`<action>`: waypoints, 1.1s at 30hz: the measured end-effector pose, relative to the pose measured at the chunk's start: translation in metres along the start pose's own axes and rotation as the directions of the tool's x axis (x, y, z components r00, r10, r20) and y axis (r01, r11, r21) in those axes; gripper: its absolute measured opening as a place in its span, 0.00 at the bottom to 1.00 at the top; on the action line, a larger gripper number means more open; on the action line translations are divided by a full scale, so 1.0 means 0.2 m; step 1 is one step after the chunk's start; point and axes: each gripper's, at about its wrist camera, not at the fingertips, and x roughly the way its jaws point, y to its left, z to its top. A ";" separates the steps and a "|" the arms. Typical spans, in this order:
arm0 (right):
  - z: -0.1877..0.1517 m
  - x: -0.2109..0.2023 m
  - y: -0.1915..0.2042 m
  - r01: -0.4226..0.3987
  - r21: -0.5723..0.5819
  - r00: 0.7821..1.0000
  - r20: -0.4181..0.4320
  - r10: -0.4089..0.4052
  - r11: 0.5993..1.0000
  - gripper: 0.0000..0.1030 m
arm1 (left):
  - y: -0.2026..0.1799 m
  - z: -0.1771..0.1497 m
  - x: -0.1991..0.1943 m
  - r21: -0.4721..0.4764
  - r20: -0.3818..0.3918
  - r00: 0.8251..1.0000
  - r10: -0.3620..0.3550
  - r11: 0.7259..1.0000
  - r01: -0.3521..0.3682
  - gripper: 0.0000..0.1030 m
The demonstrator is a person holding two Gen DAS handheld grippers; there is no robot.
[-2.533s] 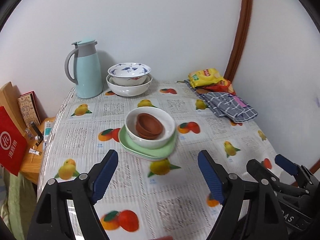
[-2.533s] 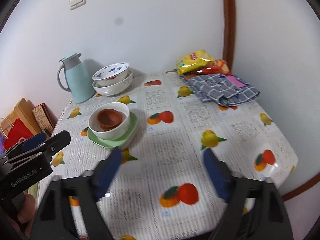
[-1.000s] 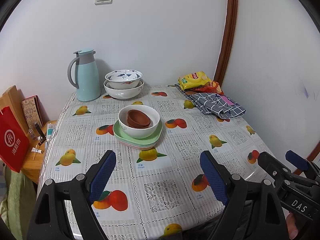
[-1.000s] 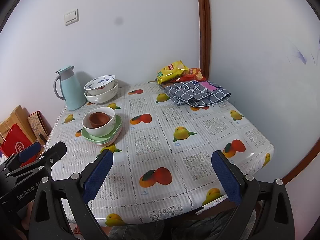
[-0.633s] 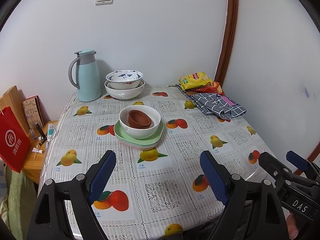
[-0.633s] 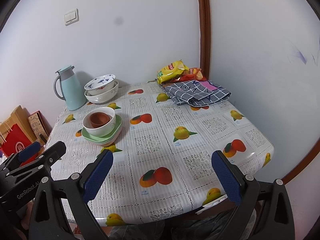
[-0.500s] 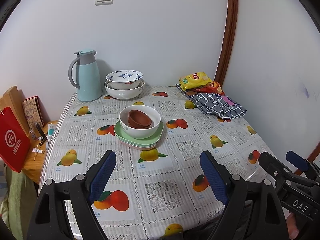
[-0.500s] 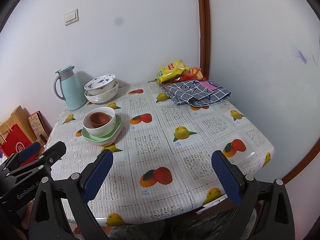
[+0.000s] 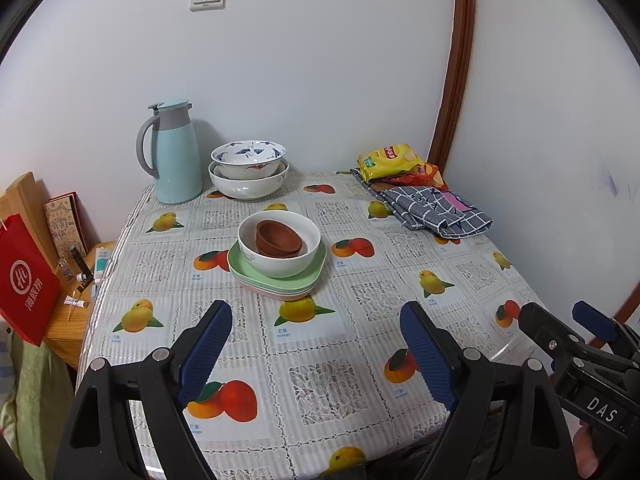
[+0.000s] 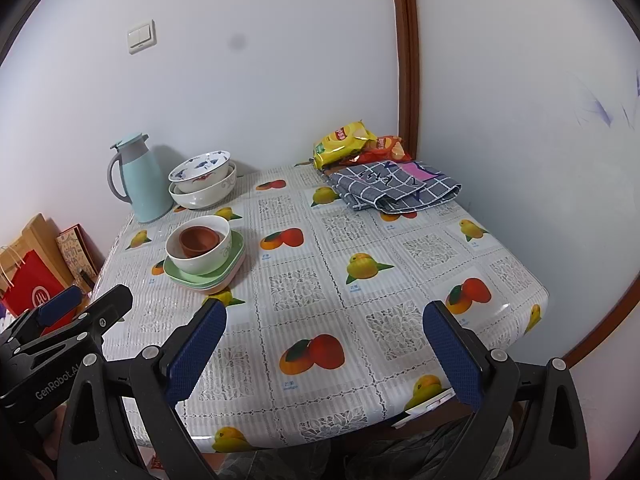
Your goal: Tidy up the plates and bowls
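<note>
With the left gripper [image 9: 316, 344] and right gripper [image 10: 326, 350] both spread and empty near the white bowl [image 9: 280, 246], we judge stacking complete, so the next move is verification only.

The table [image 9: 320, 360] wears a glossy plastic cloth, fruit-printed, with glare along its edge at five o'clock. On it the green plates [image 9: 276, 282] look like smooth matt plastic, the white bowl [image 9: 280, 258] like glazed ceramic, and the brown bowls [image 9: 278, 238] like dull unglazed clay. At eleven o'clock stands a satin, pale blue jug [image 9: 174, 152] (handle grey) beside shiny blue-patterned porcelain bowls [image 9: 248, 168]. At one o'clock lie a soft checked cloth [image 9: 436, 210] and crinkly, shiny snack bags [image 9: 390, 160]. Both grippers' pads [image 9: 206, 346] are blue and rough-textured.
</note>
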 end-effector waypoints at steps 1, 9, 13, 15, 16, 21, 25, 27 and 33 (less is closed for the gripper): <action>0.00 0.00 0.00 -0.002 -0.001 1.000 0.000 0.002 1.000 0.95 | 0.00 0.00 0.00 0.000 0.000 1.000 0.000 1.000 0.000 0.83; 0.00 -0.01 0.01 -0.003 0.001 1.000 0.000 0.003 1.000 0.95 | 0.00 0.00 0.00 0.000 -0.001 1.000 0.000 1.000 0.000 0.83; 0.00 -0.01 0.00 -0.004 0.000 1.000 0.000 0.004 1.000 0.95 | 0.00 0.00 0.00 0.000 0.000 1.000 0.001 1.000 -0.001 0.83; 0.00 -0.01 0.01 -0.003 0.000 1.000 0.000 0.003 1.000 0.95 | 0.00 0.00 0.00 0.000 0.000 1.000 0.001 1.000 -0.001 0.83; 0.00 -0.01 0.00 -0.004 0.000 1.000 0.000 0.004 1.000 0.95 | 0.00 0.00 0.00 0.000 0.000 1.000 0.001 1.000 -0.001 0.83; 0.00 -0.01 0.00 -0.003 0.001 1.000 0.000 0.003 1.000 0.95 | 0.00 0.00 0.00 0.000 0.001 1.000 0.002 1.000 -0.002 0.83; 0.00 -0.01 0.00 -0.003 0.001 1.000 0.001 0.003 1.000 0.95 | 0.00 0.00 0.00 0.000 0.001 1.000 0.002 1.000 -0.002 0.83; 0.00 -0.01 0.00 -0.004 0.001 1.000 0.000 0.004 1.000 0.95 | 0.00 0.00 0.00 0.000 0.002 1.000 0.002 1.000 -0.002 0.83; 0.00 -0.01 0.01 -0.003 0.001 1.000 0.002 0.003 1.000 0.95 | 0.00 0.00 -0.01 0.000 0.003 1.000 0.002 1.000 -0.002 0.83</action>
